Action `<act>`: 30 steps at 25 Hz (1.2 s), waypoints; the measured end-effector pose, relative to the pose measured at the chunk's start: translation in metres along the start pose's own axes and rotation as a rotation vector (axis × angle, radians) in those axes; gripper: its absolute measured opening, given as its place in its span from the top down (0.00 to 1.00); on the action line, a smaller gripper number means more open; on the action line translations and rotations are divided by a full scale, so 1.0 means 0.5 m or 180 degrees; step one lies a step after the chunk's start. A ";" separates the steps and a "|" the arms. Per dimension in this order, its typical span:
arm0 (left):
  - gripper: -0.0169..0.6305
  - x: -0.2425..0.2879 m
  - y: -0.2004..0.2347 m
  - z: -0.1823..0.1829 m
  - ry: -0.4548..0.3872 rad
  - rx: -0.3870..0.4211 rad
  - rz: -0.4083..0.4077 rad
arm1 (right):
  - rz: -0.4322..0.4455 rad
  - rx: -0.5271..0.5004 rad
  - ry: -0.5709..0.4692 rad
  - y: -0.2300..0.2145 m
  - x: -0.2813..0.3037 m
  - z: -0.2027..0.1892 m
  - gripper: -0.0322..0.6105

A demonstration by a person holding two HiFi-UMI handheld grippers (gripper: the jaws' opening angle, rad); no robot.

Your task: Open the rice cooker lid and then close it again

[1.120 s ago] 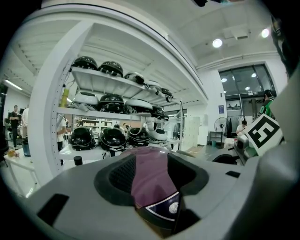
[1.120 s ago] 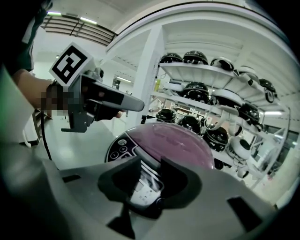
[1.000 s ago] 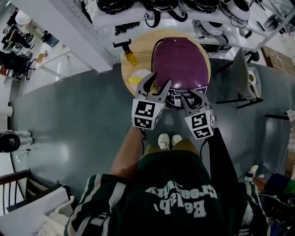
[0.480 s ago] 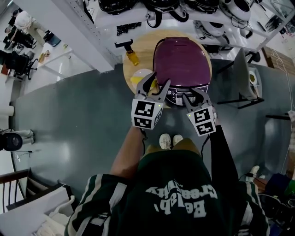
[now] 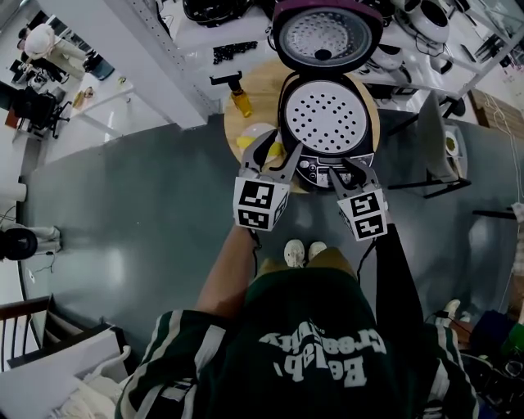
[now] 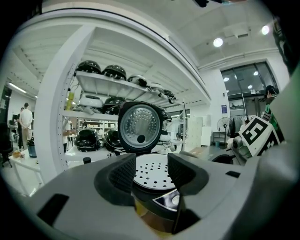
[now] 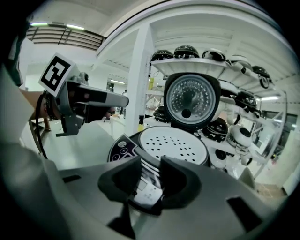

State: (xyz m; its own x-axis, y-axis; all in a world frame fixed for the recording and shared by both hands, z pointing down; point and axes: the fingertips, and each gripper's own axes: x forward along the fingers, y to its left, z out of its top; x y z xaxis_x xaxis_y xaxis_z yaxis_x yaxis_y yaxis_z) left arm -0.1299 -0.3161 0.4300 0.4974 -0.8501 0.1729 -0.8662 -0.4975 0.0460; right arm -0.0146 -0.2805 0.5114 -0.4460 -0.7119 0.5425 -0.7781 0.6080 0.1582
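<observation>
The purple rice cooker stands on a round wooden table, its lid swung up at the back. A white perforated inner plate covers the pot. My right gripper is at the cooker's front control panel, jaws narrowly open, and I see the panel's edge through the gap with the pads off it. My left gripper hovers open beside the cooker's front left, holding nothing. In the left gripper view, the raised lid rises behind the open jaws.
A yellow bottle and a white dish with something yellow sit on the table left of the cooker. White shelves with more cookers run behind. A chair stands to the right. Grey floor lies around.
The cooker lid, shut in both earlier frames, has sprung up to stand open at the back. Both grippers stay nearly where they were.
</observation>
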 end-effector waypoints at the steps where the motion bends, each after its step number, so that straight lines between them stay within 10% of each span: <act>1: 0.65 -0.001 0.000 0.000 0.0001 -0.0001 0.0002 | 0.0011 0.0024 0.0009 -0.001 0.001 0.001 0.76; 30: 0.65 0.045 -0.009 0.017 0.0075 0.0047 0.0007 | 0.0361 0.0316 -0.0185 -0.016 -0.011 0.013 0.68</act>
State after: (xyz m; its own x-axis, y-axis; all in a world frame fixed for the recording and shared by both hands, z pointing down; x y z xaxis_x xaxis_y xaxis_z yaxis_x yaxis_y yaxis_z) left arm -0.1143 -0.3343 0.4254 0.4940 -0.8470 0.1961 -0.8665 -0.4982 0.0311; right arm -0.0088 -0.2836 0.5019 -0.5560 -0.6616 0.5032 -0.7599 0.6498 0.0147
